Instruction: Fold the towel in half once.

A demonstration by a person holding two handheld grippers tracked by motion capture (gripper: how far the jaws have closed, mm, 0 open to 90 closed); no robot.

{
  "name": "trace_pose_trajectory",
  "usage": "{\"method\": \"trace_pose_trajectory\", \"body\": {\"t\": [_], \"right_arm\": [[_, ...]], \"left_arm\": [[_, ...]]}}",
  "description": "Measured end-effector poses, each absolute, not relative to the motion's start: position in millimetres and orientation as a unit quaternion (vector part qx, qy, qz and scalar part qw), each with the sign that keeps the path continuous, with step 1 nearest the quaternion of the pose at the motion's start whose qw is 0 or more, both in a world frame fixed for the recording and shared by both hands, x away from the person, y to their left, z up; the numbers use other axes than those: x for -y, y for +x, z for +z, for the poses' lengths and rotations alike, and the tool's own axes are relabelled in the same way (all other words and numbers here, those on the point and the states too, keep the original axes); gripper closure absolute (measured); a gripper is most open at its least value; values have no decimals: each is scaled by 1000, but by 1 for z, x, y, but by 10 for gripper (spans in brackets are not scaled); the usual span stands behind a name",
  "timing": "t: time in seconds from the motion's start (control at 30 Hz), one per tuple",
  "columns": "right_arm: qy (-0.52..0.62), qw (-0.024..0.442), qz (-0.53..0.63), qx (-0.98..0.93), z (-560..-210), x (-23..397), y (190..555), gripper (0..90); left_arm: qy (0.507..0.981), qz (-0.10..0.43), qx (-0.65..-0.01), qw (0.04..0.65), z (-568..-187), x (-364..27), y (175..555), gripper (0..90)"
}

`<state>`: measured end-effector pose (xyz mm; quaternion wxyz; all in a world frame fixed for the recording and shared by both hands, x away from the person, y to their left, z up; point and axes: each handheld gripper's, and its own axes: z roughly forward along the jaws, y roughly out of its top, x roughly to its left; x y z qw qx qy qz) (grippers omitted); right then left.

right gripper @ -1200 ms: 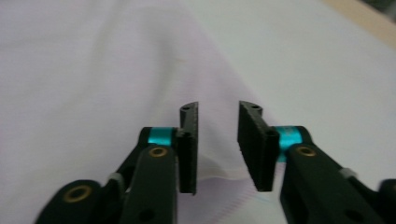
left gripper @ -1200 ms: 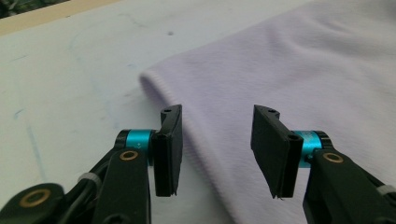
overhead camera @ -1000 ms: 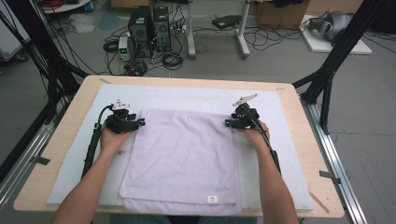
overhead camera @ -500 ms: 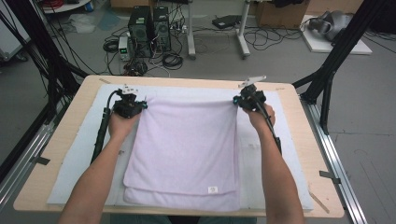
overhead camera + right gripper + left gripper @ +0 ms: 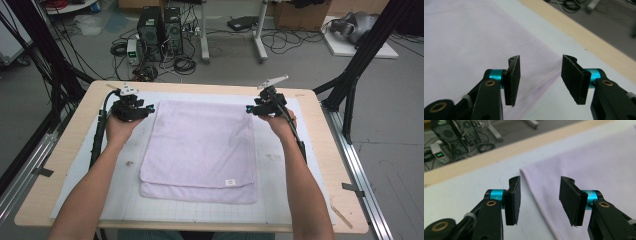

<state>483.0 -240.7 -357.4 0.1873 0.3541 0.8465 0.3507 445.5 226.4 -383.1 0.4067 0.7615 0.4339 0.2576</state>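
Observation:
A lavender towel (image 5: 200, 150) lies folded flat on the white mat (image 5: 285, 200), its small white label (image 5: 230, 182) near the front edge. My left gripper (image 5: 149, 110) hovers at the towel's far left corner (image 5: 524, 171). Its jaws have just been opening and stand open, with only the towel's edge (image 5: 541, 205) lying below the gap. My right gripper (image 5: 251, 109) hovers at the far right corner. Its jaws have also just been opening, and this gripper (image 5: 541, 80) stands open above the towel's edge (image 5: 534, 50). Neither gripper's pads touch the cloth.
The mat covers most of a wooden table (image 5: 320, 150). Beyond the far edge, computer towers (image 5: 160, 25) and cables stand on the floor. Black frame legs (image 5: 360, 65) rise at both far corners. Bare mat lies left and right of the towel.
Both hands have moved toward the table's far side, taking the towel's far edge with them. The towel now lies flat and farther back, and both grippers stand apart above its corners.

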Motion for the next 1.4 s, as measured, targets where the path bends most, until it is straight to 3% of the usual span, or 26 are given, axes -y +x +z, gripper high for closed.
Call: {"method": "trace_pose_trajectory", "body": {"t": [0.13, 0.5, 0.77, 1.07, 1.4], "right_arm": [[323, 148, 354, -865, -367, 234, 459, 470], [275, 120, 409, -862, -391, 242, 380, 533], [241, 98, 411, -874, -411, 242, 342, 544], [215, 91, 432, -871, -422, 242, 317, 555], [200, 80, 409, -887, -444, 243, 304, 650]], "left_arm": [[766, 242, -417, 426, -393, -234, 421, 493], [785, 211, -370, 449, -410, -241, 351, 452], [801, 187, -337, 459, -427, -241, 310, 456], [810, 164, -312, 468, -438, -237, 291, 518], [845, 142, -275, 436, -450, -235, 280, 622]]}}
